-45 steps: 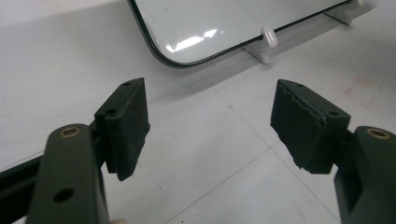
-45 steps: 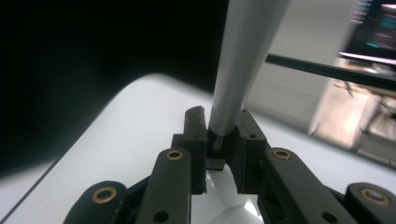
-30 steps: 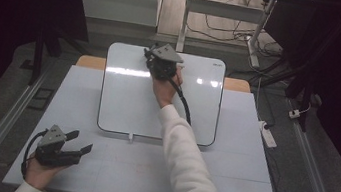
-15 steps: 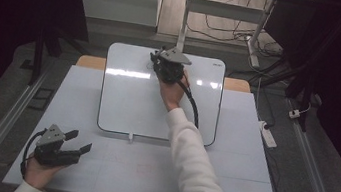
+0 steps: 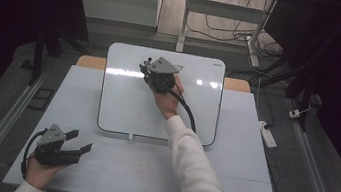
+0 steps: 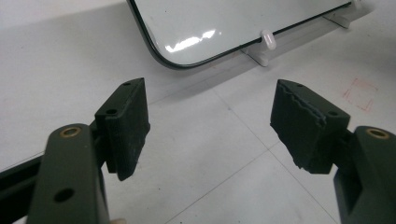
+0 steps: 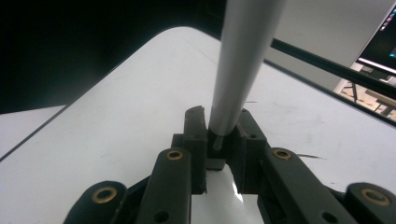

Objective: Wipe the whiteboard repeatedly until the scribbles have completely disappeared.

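Two grippers are working at a pale grey table point(image 5: 226, 184), seen from above w/ the person's arms coming in from the near edge. Nearest, at the front left corner, the left hand point(image 5: 39, 171) is resting on the table and holding the left gripper point(image 5: 80, 143), which is pointing right and slightly away. Its jaws are standing wide apart w/ nothing between them; in the left gripper view point(image 6: 210, 126) bare tabletop is showing through the gap, and just beyond it the near rounded corner of a whiteboard point(image 6: 224, 23) sitting on small white clips.

Further in, a white sleeve point(image 5: 194, 165) is reaching diagonally from the near edge toward the table's middle. The whiteboard point(image 5: 122, 104) is lying across the centre and far part of the table. Over its upper middle the right hand point(image 5: 168, 96) is holding the right gripper point(image 5: 149, 70), approx. above the board's far half. In the right gripper view its jaws point(image 7: 223, 133) are clamping narrow on a white pen-like stick point(image 7: 238, 65), which is rising up and away from the pads over the board's white surface. Can't tell if the stick's tip is touching the board.
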